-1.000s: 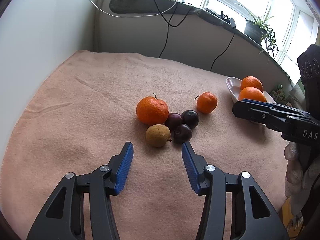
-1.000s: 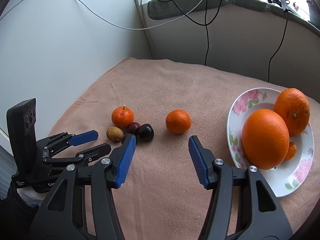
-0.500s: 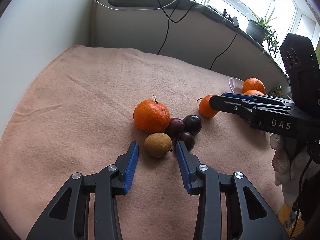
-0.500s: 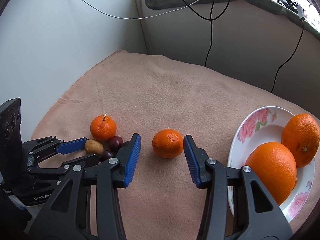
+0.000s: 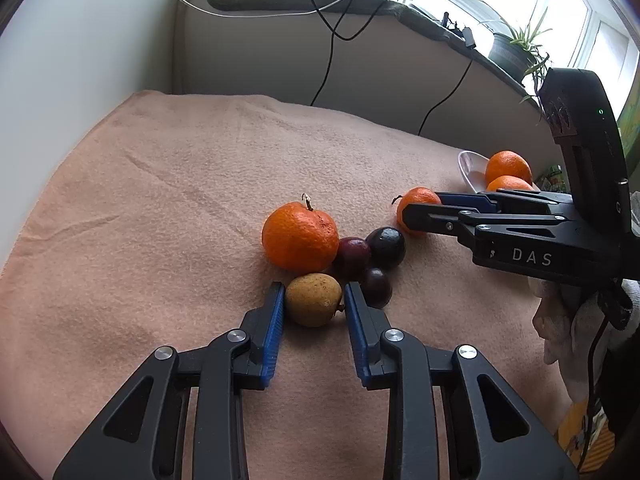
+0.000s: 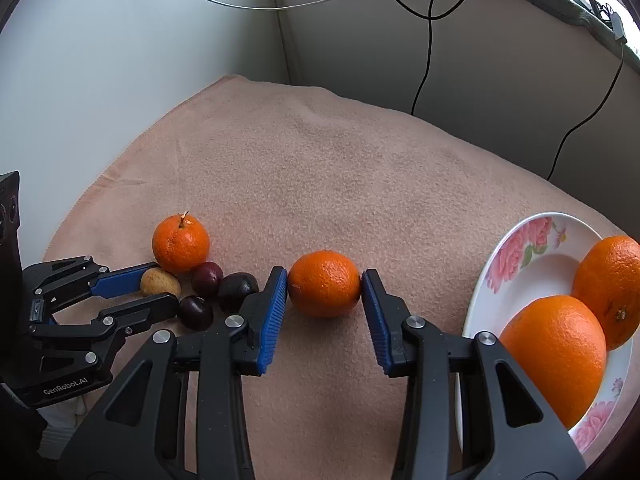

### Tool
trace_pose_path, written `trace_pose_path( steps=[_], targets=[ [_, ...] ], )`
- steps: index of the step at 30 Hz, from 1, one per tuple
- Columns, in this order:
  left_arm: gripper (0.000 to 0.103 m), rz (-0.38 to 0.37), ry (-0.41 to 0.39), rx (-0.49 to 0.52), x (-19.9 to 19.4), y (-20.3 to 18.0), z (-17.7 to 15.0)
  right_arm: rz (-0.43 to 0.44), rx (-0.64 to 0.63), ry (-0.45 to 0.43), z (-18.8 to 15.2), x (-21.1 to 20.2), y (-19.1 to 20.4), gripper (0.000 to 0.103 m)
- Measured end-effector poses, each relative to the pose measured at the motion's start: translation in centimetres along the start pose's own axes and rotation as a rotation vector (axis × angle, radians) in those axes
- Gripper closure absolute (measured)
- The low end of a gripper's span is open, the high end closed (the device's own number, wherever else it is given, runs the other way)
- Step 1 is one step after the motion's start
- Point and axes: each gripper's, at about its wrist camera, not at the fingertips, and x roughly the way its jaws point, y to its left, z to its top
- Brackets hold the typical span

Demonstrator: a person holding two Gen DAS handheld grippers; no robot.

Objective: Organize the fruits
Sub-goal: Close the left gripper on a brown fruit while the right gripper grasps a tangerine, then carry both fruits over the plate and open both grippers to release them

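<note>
My left gripper (image 5: 314, 300) has its blue pads on both sides of a small tan fruit (image 5: 313, 299) on the peach blanket; the pads touch or nearly touch it. Behind it lie a stemmed tangerine (image 5: 300, 237) and three dark plums (image 5: 352, 258). My right gripper (image 6: 324, 284) brackets a lone tangerine (image 6: 324, 283), with the pads at its sides and the fruit resting on the blanket. A floral plate (image 6: 532, 256) at the right holds two large oranges (image 6: 556, 352).
The peach blanket (image 6: 320, 160) covers the table up to a white wall on the left and a beige ledge behind. Black cables (image 6: 428, 40) hang down the ledge. A potted plant (image 5: 516, 52) stands on the windowsill.
Both grippers moved forward and narrowed. The left one now brackets the tan fruit, and the right one brackets the lone tangerine.
</note>
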Motion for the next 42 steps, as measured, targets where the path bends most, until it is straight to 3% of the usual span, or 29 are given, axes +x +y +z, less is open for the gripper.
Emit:
trace_pose_path(
  steps=[10, 19, 30, 42],
  targets=[
    [0.075, 0.006, -0.037, -0.017, -1.6, 0.3, -0.3, 0.021, 0.011, -0.024, -0.3, -0.8, -0.2, 0.064],
    [0.075, -0.01, -0.074, -0.018, -2.9, -1.0, 0.0, 0.058, 0.029, -0.089, -1.0, -3.9, -0.7, 0.064],
    [0.075, -0.074, -0.097, 0.028, -3.2, -5.2, 0.5, 0.067, 0.056, -0.172, -2.8, -8.7, -2.2, 0.064],
    [0.075, -0.174, -0.097, 0.104, -2.0, -11.4, 1.7, 0.002, 0.113, -0.236, -5.3, -13.0, -6.5, 0.064]
  ],
)
